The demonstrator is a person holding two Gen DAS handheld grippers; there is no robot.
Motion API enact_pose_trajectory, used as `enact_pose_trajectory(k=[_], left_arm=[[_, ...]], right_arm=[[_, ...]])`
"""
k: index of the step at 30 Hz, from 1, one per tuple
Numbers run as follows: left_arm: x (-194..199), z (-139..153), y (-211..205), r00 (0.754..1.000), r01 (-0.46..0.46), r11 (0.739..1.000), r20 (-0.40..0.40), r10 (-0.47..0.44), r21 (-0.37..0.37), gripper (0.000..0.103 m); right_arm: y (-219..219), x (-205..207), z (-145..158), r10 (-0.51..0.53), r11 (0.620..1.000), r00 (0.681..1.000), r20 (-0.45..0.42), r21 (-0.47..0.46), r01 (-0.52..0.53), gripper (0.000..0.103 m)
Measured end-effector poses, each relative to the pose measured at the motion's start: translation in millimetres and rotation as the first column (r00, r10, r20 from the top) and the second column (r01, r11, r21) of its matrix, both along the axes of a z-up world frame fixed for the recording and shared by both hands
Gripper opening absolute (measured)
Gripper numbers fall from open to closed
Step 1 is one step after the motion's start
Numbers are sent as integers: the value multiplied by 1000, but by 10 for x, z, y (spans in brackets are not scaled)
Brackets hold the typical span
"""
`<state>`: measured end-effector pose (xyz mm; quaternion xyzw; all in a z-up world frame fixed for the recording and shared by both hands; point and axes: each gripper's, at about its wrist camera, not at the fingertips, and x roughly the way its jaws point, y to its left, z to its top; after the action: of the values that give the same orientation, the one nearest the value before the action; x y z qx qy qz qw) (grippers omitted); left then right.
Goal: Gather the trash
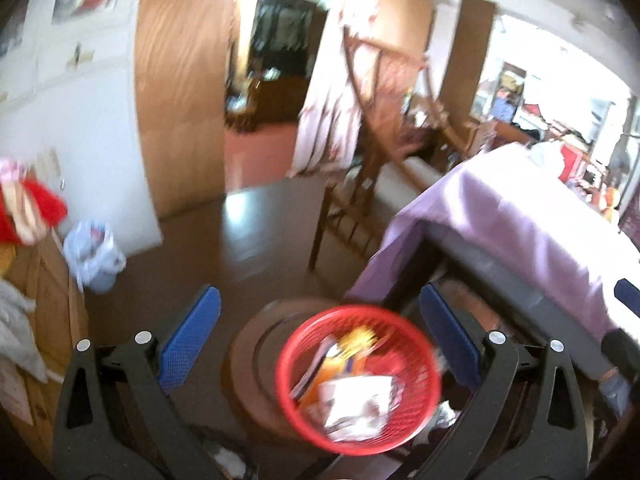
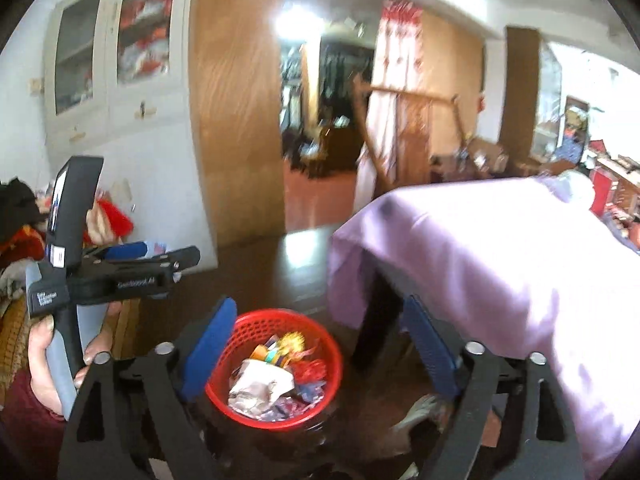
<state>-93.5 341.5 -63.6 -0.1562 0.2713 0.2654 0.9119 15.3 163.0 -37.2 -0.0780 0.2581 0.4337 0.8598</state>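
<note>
**Red basket of wrappers: light, crushable load**

Blue-padded fingers of the left gripper [image 1: 320,336] stand wide apart, holding nothing; the right gripper [image 2: 320,344] likewise. Between each pair, lower down, sits the red mesh basket [image 2: 240,400] on a round stool [image 1: 256,364] beside the purple-draped bench [image 2: 500,248]. Crumpled wrappers [image 2: 260,390] fill it (likely weightless, slippery foil). Judgement: pinch a raised fold, or take the stiff rim.

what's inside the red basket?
The red basket holds crumpled white and silver paper, a yellow-orange wrapper and red scraps. Anything beneath that pile, including the basket's bottom, is covered.
</note>
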Motion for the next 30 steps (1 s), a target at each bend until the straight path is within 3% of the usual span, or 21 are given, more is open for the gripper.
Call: enact_pose_trajectory(k=[3,10,14,19,23,27,30], left_arm=[[96,303,-287,998,30,999,48,-32,42,96],[355,642,-859,997,25,996,69,-31,83,96],[414,571,-1071,1000,-5,997,19,3,81,96],[268,407,-1233,989,-91,983,-97,107,160,96],[-101,208,-1243,974,-150,977,-144,173,154,96],[-385,-110,-1074,959,-209,977,-189,211,30,96],[-426,-265,-901,958,-225,974,-187,216,-29,96]], right_arm=[[-407,-42,152,-40,997,998,39,63,38,97],[-1116,36,125,-57,989,998,39,137,51,97],[-1279,138,-58,-60,989,998,22,137,56,97],[-1253,233,-236,5,988,999,-45,158,3,97],[-1327,204,-431,77,947,994,-82,318,-47,97],[-1019,202,-507,98,962,979,-178,268,-48,97],[-613,87,-572,114,991,985,-132,89,-103,97]])
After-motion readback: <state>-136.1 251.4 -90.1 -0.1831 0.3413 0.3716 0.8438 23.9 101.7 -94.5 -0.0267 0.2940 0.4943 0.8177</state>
